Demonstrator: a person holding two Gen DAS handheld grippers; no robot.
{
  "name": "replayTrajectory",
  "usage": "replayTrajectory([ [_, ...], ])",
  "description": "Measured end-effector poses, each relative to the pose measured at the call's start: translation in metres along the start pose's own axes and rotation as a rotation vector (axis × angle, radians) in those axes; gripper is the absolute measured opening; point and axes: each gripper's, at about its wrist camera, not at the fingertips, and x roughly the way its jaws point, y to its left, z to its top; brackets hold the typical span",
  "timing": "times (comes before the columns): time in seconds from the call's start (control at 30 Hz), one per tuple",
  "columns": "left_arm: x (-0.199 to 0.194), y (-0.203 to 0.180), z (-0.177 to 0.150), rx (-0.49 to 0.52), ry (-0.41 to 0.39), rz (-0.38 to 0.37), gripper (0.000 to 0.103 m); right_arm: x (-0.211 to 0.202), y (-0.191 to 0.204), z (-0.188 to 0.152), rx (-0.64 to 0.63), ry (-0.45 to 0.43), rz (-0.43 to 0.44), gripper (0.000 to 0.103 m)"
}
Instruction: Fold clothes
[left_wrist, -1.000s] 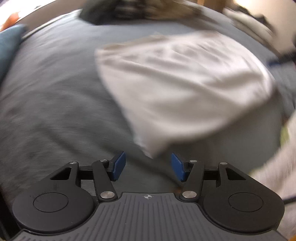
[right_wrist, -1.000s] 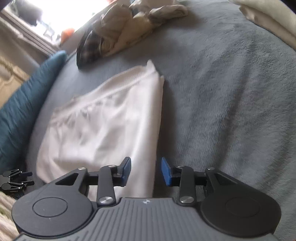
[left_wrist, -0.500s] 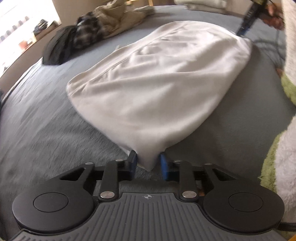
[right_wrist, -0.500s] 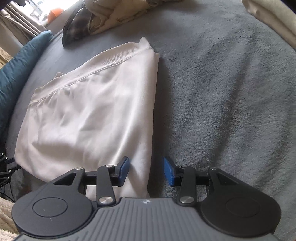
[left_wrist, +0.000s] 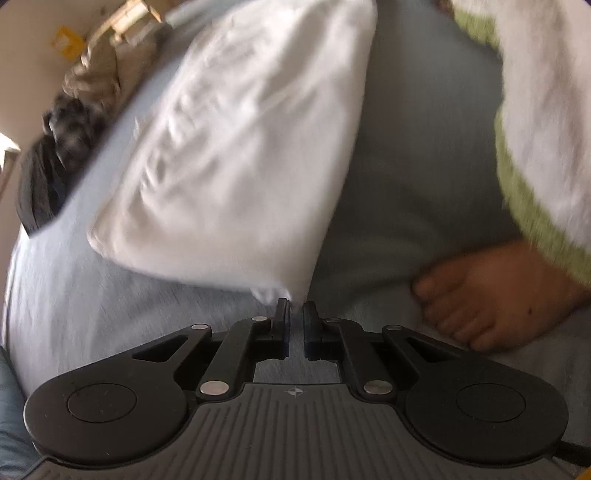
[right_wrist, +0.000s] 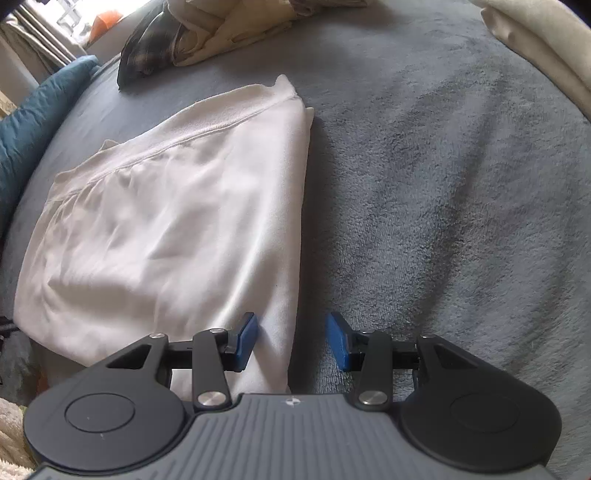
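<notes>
My left fingers (left_wrist: 294, 314) are closing on the cloth (left_wrist: 240, 147) corner; my right fingers (right_wrist: 291, 341) are open around its edge, so it may slip

Left hand-held gripper (left_wrist: 295, 314): ribbed grey housing with a small compass-like mark at its front edge, flanked by two round black discs; black linkage arms joined by silver screws carry dark fingers (left_wrist: 282, 321). Right hand-held gripper (right_wrist: 291, 339): identical housing, discs and screws, with blue pads (right_wrist: 246, 341) on the fingers. Person: a fuzzy white garment with green trim (left_wrist: 535, 122); bare foot (left_wrist: 495, 295).
</notes>
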Motion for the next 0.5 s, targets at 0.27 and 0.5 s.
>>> replayTrajectory([
  [0.27,-0.013,0.068,-0.021,-0.544,0.077,0.097,0.016,-0.027,-0.018,-0.016,0.126,-0.11,0.059,0.044],
  [0.5,-0.033,0.114,-0.018,-1.162,-0.102,0.05,0.024,-0.032,-0.05,-0.04,0.319,-0.156,0.172,0.044],
])
